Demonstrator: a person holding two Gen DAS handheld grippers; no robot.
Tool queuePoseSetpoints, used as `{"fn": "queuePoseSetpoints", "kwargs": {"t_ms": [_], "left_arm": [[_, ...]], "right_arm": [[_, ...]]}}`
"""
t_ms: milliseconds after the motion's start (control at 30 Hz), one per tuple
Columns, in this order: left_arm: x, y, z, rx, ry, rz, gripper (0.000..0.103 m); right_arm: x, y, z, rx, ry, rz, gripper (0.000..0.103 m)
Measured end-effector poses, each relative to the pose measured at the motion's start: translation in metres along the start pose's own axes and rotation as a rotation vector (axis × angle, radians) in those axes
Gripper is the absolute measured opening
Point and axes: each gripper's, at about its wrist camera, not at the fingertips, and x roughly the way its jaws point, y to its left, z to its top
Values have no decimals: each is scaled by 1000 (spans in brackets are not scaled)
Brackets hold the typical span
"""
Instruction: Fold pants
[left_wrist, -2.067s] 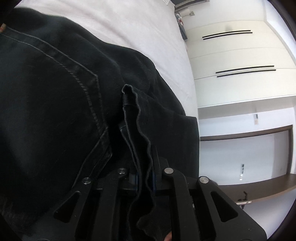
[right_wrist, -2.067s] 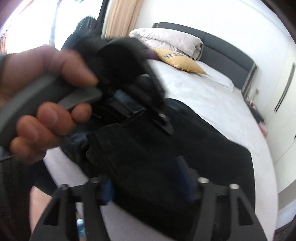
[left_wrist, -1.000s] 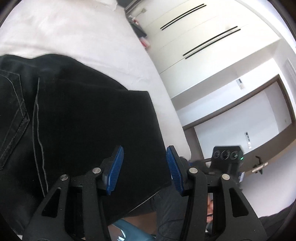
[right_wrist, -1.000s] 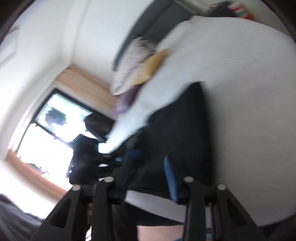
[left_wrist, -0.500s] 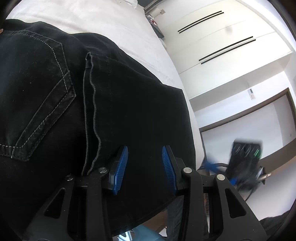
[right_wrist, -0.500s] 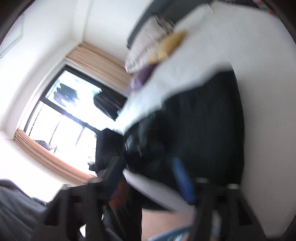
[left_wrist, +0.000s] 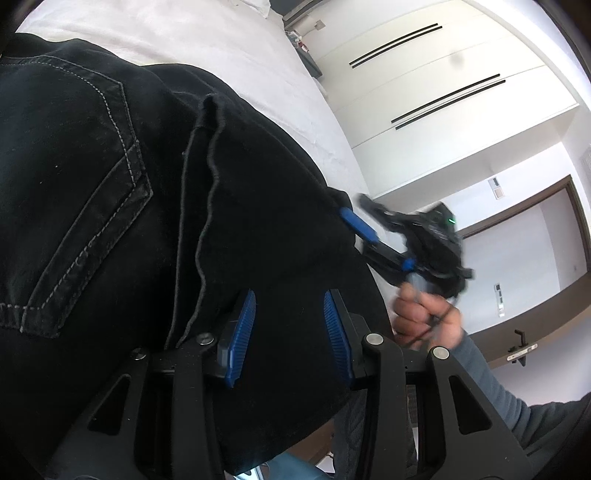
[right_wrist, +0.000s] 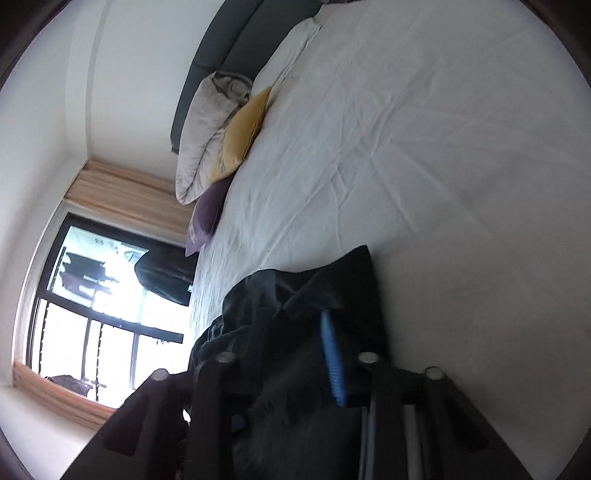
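Observation:
Black jeans (left_wrist: 110, 184) lie folded on the white bed (left_wrist: 221, 55), back pocket and a leg hem showing. My left gripper (left_wrist: 291, 332) hovers over the near edge of the fabric, blue pads apart with nothing pinched between them. My right gripper (left_wrist: 364, 221) is blurred at the pants' right corner, held by a hand (left_wrist: 424, 317). In the right wrist view the right gripper (right_wrist: 284, 339) has its jaws closing on a bunched fold of the pants (right_wrist: 295, 295). The cloth fills the gap and hides the left pad.
White sheet (right_wrist: 406, 147) stretches beyond the pants to a yellow pillow (right_wrist: 243, 136), a pale pillow (right_wrist: 207, 133) and a purple one (right_wrist: 207, 218) by the dark headboard (right_wrist: 221, 48). A window (right_wrist: 92, 314) is beside the bed. White wardrobe doors (left_wrist: 424, 92) stand past its far side.
The right gripper swung in to the pants' right corner and took a fold of cloth between its jaws. The left gripper let go of the hem earlier and now sits slightly lower over the fabric.

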Motion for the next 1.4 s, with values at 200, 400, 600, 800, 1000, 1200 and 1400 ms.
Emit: {"fn": "queuePoseSetpoints", "kwargs": {"t_ms": [200, 400, 600, 800, 1000, 1200, 1400], "left_arm": [[-3, 1, -4, 3, -11, -3, 37], [-24, -7, -12, 13, -37, 32, 38], [-125, -4, -25, -20, -294, 91, 69], [-246, 67, -72, -250, -576, 137, 82], [-282, 130, -99, -431, -663, 82, 86], [-276, 150, -105, -496, -702, 70, 86], [-269, 166, -113, -522, -673, 44, 86]], "right_arm": [[-11, 56, -77, -82, 121, 245, 86], [-21, 19, -111, -135, 129, 75, 47], [-68, 78, -97, -208, -5, 194, 82], [-46, 106, -111, -206, 42, 251, 82], [13, 137, -118, -195, 118, 238, 82], [10, 144, -124, -229, 131, 224, 82], [22, 152, -125, -230, 144, 214, 82]]}}
